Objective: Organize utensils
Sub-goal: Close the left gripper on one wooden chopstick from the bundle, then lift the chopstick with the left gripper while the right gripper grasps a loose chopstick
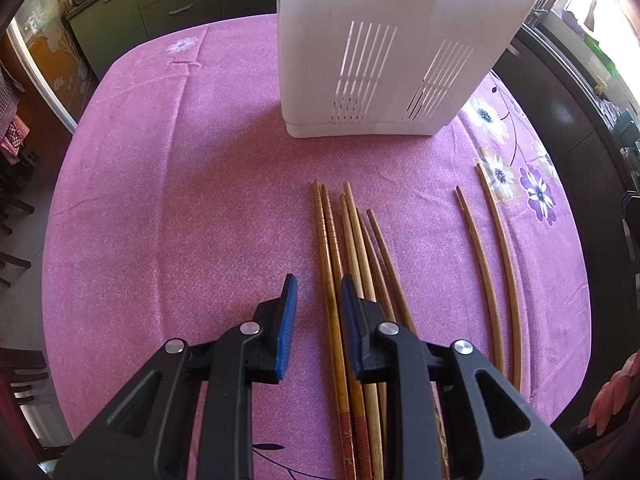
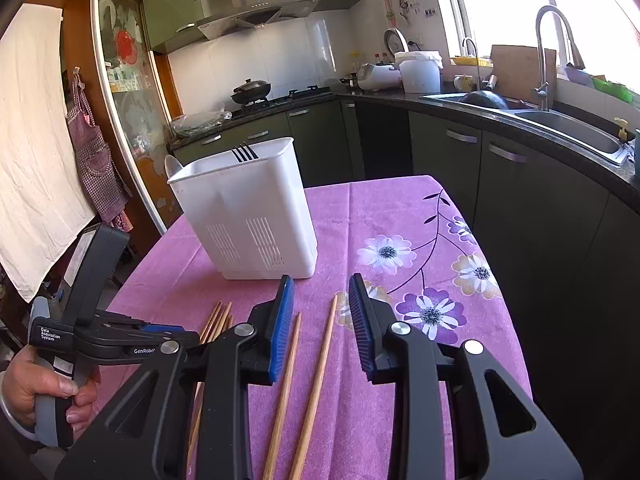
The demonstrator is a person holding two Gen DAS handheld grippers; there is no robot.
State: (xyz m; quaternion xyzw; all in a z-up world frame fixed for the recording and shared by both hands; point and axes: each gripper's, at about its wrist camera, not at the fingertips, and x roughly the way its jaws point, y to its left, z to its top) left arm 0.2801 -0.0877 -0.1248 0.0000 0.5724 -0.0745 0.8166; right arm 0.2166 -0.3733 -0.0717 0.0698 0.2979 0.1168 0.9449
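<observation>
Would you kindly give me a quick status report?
Left gripper open over bunched chopsticks. Right gripper open over loose pair. Caddy ahead, path clear.

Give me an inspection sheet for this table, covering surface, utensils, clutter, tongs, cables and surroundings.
Surface: pink floral tablecloth.
Job's things: white slotted plastic utensil holder upright; bundle of six wooden chopsticks lying flat; separate pair of thin wooden chopsticks to its right.
Clutter: nothing seen.
Grippers: left tongs open over the bundle; right tongs open over the pair.
Cables: nothing seen.
Surroundings: steel kitchen sink, black wok.
</observation>
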